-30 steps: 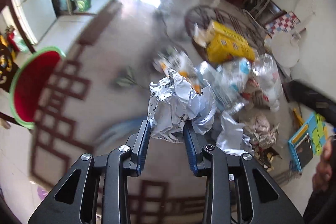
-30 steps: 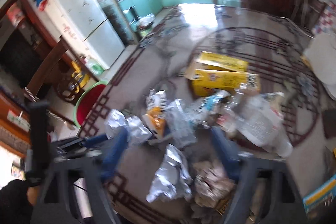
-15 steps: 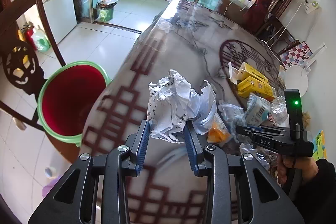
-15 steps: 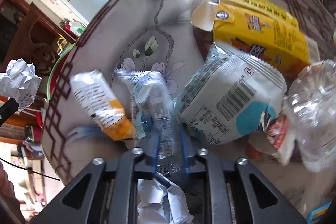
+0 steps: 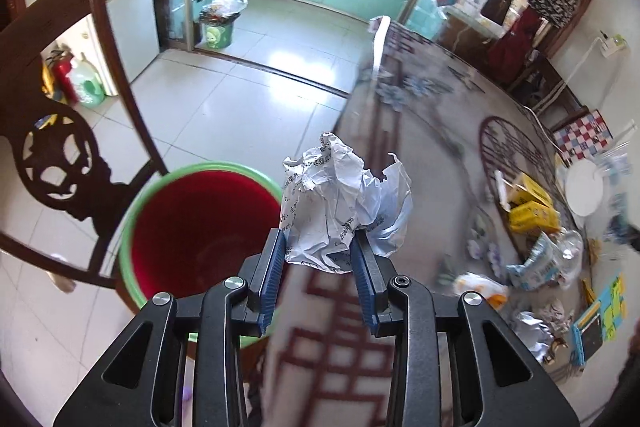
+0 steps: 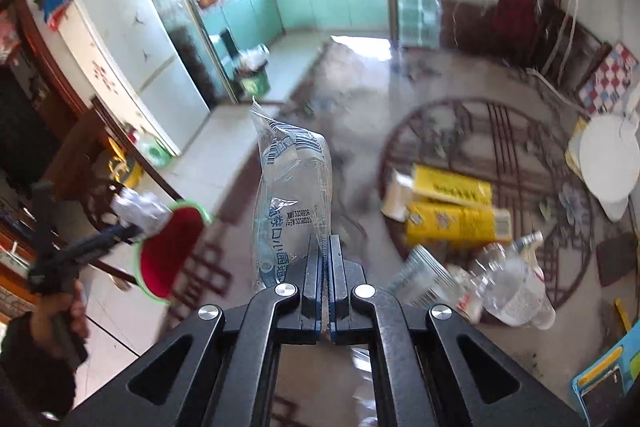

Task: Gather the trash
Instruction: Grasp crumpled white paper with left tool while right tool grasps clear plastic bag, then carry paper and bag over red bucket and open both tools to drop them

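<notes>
Gripping crumpled paper (image 5: 340, 211) in the left hand-held gripper (image 5: 320, 259), jaws partly closed on it, beside the red bin (image 5: 200, 227) rim, not yet over the opening. Pinching a clear plastic wrapper (image 6: 294, 195) in the right hand-held gripper (image 6: 326, 259), jaws fully closed on one edge. Risking paper dropped early onto surface (image 5: 400, 147) or floor; risking thin wrapper slipping free. Blurring remaining trash (image 6: 452, 215); hiding bin bottom.

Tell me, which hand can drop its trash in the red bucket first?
Probably the left. The left gripper holds the crumpled paper right beside the red bucket rim. The right gripper, pinching a clear plastic wrapper, is farther off over the table.
</notes>
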A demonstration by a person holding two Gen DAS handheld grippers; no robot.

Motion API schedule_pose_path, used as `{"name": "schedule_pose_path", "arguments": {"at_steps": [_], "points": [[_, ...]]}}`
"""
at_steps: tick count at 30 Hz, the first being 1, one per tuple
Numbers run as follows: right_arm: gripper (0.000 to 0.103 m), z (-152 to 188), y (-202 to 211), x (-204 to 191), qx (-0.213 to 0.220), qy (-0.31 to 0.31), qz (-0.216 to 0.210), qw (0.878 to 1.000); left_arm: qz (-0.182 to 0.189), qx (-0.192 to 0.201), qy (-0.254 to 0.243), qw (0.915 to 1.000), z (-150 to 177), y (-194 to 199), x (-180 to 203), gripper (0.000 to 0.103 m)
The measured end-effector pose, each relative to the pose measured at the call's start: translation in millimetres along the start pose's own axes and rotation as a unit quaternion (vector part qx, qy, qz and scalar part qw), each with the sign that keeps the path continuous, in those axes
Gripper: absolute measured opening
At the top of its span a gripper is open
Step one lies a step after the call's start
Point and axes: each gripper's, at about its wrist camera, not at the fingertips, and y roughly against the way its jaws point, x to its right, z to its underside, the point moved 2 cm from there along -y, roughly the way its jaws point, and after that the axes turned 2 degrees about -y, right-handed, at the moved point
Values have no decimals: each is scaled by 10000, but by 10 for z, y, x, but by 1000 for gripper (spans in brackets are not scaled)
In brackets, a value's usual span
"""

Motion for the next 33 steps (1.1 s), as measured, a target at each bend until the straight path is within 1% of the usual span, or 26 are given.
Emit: {"name": "schedule_pose_path", "arguments": {"at_steps": [2, 5, 8, 11, 14, 17, 19, 24, 26, 28, 29, 30, 31, 33], "points": [[1, -115, 44, -260, 82, 104, -231, 9996, -102, -10, 99, 9999, -22, -3, -184, 33], [1, -159, -181, -717, -44, 294, -568, 9979, -296, -22, 225, 9993, -12, -7, -438, 33], [1, -109, -664, -1175, -485, 364, -1058, 9925, -435, -124, 389, 9982, 21, -58, -692, 33], [1, 28, -1217, -1551, -975, 409, -1371, 9849, -521, -270, 504, 9970, 71, -137, -905, 33], [1, 169, -1727, -1822, -1395, 475, -1398, 9791, -522, -443, 592, 9959, 133, -238, -1048, 33], [1, 262, -2066, -1993, -1684, 518, -1318, 9755, -535, -567, 627, 9950, 167, -317, -1139, 33], [1, 313, -2203, -2074, -1778, 553, -1261, 9744, -560, -609, 605, 9947, 172, -351, -1170, 33], [1, 383, -2387, -2170, -1922, 542, -1274, 9715, -584, -688, 571, 9943, 158, -431, -1234, 33], [2, 407, -2432, -2166, -2042, 509, -1325, 9686, -636, -673, 548, 9942, 138, -443, -1240, 36], [2, 426, -2459, -2166, -2085, 448, -1374, 9673, -707, -646, 499, 9942, 114, -448, -1241, 49], [3, 411, -2457, -2126, -2092, 396, -1409, 9669, -751, -613, 481, 9941, 101, -439, -1238, 64], [3, 406, -2480, -2114, -2099, 328, -1408, 9670, -800, -554, 467, 9942, 89, -419, -1237, 77], [6, 403, -2507, -2104, -2139, 244, -1377, 9668, -846, -490, 462, 9941, 78, -400, -1237, 80], [16, 419, -2564, -2106, -2264, 158, -1279, 9655, -884, -395, 475, 9942, 69, -364, -1243, 82]]}}
